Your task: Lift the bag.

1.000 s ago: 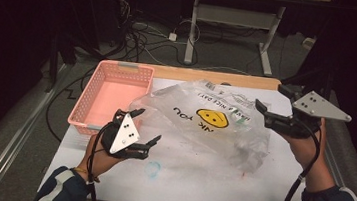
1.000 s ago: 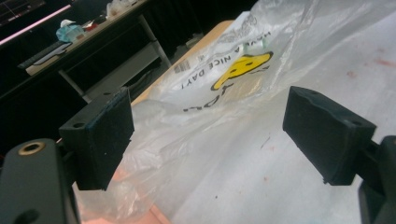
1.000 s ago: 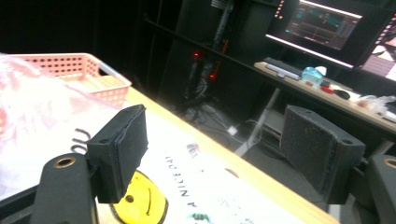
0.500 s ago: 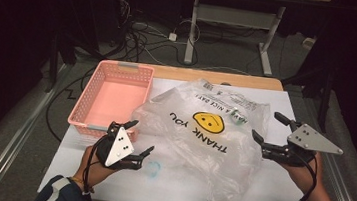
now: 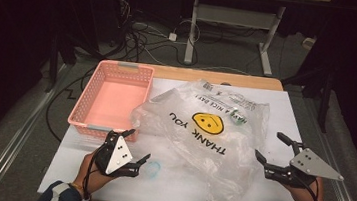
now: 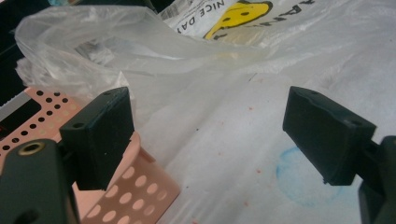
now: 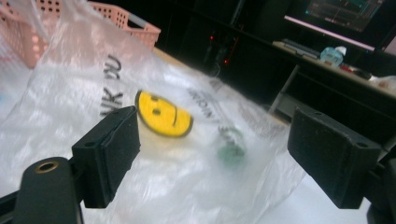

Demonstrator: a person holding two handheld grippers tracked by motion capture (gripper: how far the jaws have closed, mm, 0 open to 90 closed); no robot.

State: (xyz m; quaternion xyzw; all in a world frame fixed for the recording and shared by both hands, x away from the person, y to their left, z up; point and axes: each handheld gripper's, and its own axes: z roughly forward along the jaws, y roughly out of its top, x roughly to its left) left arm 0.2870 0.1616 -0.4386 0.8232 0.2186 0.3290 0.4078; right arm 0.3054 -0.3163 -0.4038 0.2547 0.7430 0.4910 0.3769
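**Table stock, near edge to far edge**

- Left gripper [image 5: 132,162]: low over the table's near-left part, held in a hand. Fingers [image 6: 100,135] stand wide apart with nothing between them; bare white table surface and a faint blue ring mark [image 5: 153,168] lie just ahead.
- Right gripper [image 5: 275,152]: near the table's right edge, pointing left toward the bag. Its fingers [image 7: 109,151] have just been opening and are spread wide, holding nothing; the bag's right margin lies just ahead of them, apart from the pads.
- Plastic bag [image 5: 208,134]: clear, crumpled, printed with a yellow smiley and "THANK YOU"; spread over the middle of the table [image 5: 286,107], held by neither gripper. One corner trails toward the near edge. A small green item [image 7: 231,149] shows through the film.
- Open room: a white strip along the near edge between the grippers; another strip right of the bag.
- Pink basket [image 5: 119,66]: perforated, at the far-left, its right wall just beside the bag's left fold.
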